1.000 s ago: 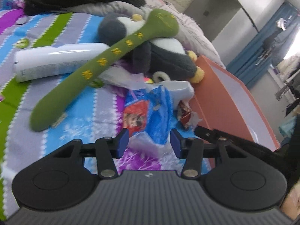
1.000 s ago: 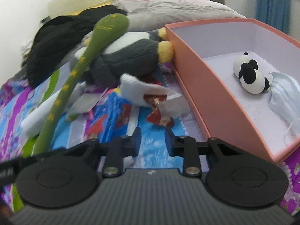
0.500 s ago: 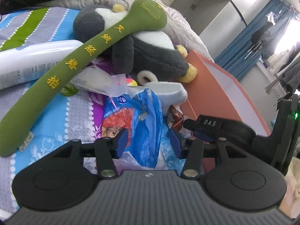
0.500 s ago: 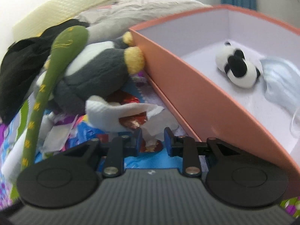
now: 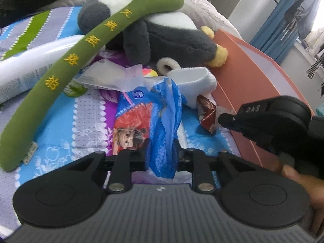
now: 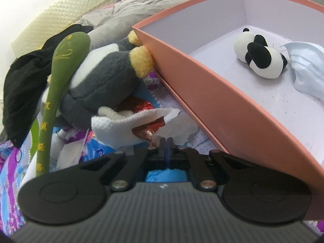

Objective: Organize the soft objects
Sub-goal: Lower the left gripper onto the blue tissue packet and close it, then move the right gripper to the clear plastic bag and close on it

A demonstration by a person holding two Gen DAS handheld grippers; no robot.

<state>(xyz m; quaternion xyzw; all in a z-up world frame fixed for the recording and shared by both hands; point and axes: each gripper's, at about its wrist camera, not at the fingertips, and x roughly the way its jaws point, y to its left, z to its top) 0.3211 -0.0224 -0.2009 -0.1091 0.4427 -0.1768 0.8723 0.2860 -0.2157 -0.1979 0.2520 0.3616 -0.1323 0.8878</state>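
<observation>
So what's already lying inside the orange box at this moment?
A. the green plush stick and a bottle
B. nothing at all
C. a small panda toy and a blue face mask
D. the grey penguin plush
C: the right wrist view shows the panda toy and face mask on the floor of the orange box.

Bare box floor (image 6: 269, 109) open in front of panda toy (image 6: 261, 58) and face mask (image 6: 307, 70); outside, orange wall (image 6: 202, 93) hems tissue (image 6: 121, 127), wrappers, penguin plush (image 6: 105, 81) tight, no clear lane.

Daylight's coming thru a window (image 5: 318, 20) w/ blue curtains (image 5: 269, 32); grey cabinet (image 5: 243, 4) standing beside; bed's wearing a striped sheet (image 5: 60, 121).
</observation>
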